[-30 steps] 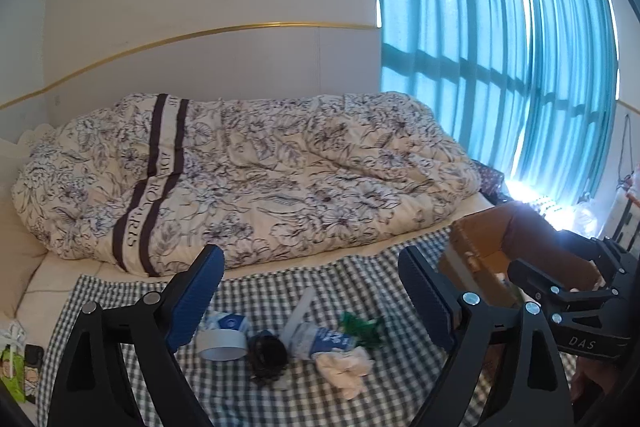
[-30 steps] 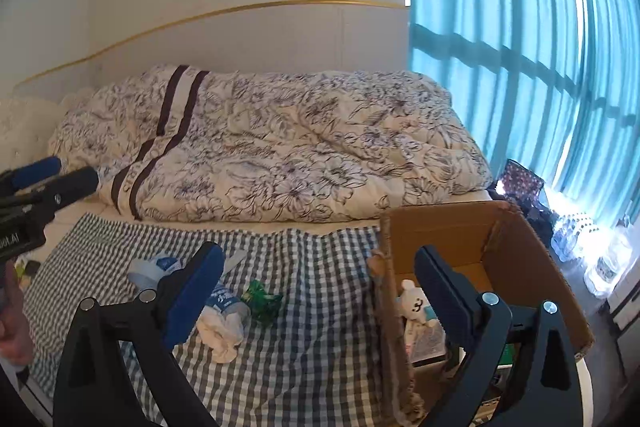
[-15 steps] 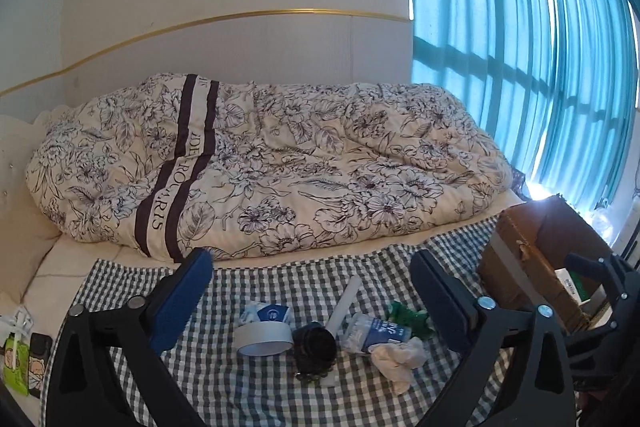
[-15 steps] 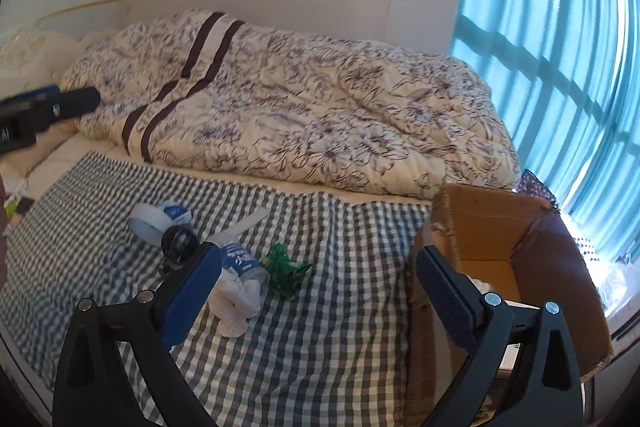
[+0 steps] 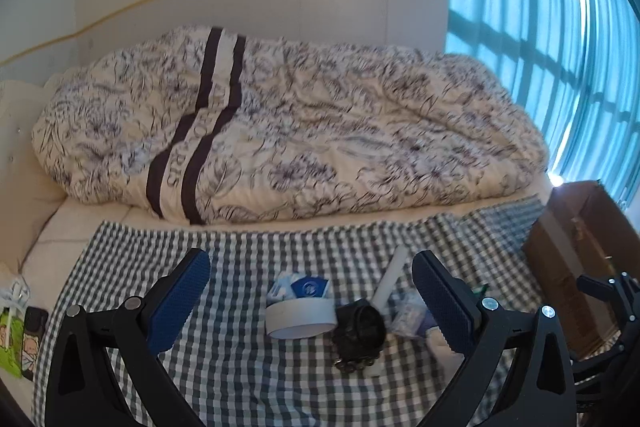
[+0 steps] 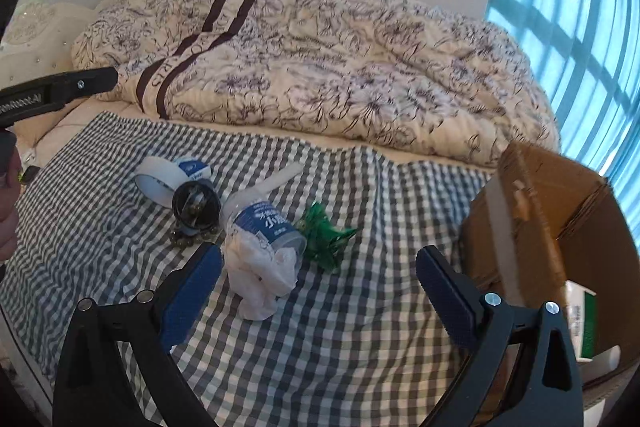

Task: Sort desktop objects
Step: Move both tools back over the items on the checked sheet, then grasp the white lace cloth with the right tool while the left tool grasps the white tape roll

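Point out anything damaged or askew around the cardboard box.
The brown cardboard box has a torn, ragged near wall, with a pale strip hanging down its corner. The clear plastic bottle with a blue label lies tipped over.

Everything sits around the plastic bottle, lying on its side on the checked cloth. Just left of it is the round case, with the tape roll left of that and touching it. A packet lies just behind the tape roll. A crumpled tissue spills from the bottle's near end. The foil wrapper lies just right of the bottle. The cardboard box stands well to the bottle's right, at the cloth's edge. Behind the bottle, beyond the cloth, the duvet lies heaped.
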{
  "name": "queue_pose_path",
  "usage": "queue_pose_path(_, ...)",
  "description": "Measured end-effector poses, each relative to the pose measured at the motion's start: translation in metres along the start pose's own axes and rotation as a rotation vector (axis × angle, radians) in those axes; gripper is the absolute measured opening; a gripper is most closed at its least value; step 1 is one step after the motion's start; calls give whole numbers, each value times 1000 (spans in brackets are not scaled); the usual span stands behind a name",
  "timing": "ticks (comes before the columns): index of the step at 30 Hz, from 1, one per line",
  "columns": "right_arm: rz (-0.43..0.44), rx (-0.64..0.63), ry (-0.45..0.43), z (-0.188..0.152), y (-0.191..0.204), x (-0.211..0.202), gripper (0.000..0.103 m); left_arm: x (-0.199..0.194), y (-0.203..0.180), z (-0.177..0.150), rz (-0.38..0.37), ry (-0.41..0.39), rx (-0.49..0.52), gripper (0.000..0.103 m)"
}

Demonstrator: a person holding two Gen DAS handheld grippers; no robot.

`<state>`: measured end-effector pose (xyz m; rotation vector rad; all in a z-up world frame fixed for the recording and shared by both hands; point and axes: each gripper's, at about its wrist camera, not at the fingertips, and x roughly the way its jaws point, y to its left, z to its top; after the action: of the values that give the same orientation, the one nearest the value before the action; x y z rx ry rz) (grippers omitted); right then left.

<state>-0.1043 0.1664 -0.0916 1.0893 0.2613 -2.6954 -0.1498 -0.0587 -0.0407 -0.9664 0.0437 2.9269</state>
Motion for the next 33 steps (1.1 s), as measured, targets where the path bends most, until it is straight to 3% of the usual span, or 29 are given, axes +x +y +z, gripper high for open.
queue_pose_path(9,29,-12,85,-10,9,36,98,60,11,-26,23,133,3,103)
queue_pose_path(16,44,-35,127,-15,17,55,98,110,19,-45,7,263,-57,103)
queue_pose_path(21,59,-37,165,-19,21,72,98,134,20,-52,29,320,-61,103)
queue_pose_path(33,67,-37,218,-29,26,105,98,164,19,-65,-1,395,-78,103)
